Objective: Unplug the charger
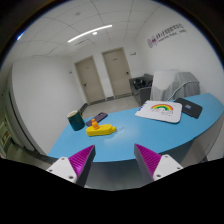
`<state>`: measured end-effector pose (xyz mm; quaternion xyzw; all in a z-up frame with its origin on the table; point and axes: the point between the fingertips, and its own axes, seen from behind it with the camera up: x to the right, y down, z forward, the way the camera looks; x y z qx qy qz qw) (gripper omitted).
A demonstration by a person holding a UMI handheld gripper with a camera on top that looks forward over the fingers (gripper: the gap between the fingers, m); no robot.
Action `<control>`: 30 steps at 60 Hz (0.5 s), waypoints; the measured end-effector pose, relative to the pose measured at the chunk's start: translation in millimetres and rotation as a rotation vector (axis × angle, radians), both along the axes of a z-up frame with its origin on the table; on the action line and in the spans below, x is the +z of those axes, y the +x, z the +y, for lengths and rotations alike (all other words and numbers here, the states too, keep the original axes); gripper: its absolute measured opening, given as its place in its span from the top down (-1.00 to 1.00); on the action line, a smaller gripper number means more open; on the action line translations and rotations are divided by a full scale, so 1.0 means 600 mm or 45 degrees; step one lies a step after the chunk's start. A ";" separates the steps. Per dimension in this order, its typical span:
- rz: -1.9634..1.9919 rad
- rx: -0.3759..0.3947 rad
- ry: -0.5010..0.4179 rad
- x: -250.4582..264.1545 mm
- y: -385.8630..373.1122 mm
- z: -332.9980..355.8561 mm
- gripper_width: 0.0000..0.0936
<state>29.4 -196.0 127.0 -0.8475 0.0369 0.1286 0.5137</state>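
Currently, gripper view: gripper [117,163] at lower centre, magenta-padded fingers [81,160] spread apart, nothing between them. Curved light-blue tabletop [140,137] across the middle. Small yellow object [97,128] at frame centre, well beyond the fingers; dark teal box [76,120] just to its left; white rainbow-printed card [157,110] at right. Charger not identifiable.

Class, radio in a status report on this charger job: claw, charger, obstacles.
Claw open, empty, above the blue table. Charger not identifiable. Yellow toy ahead.
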 end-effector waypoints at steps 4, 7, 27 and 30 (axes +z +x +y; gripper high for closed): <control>0.002 0.021 0.004 0.000 -0.013 0.011 -0.72; -0.006 0.032 0.002 -0.005 -0.026 0.028 -0.71; -0.065 0.126 -0.005 -0.070 -0.168 0.239 -0.70; -0.082 0.152 0.014 -0.084 -0.196 0.282 -0.69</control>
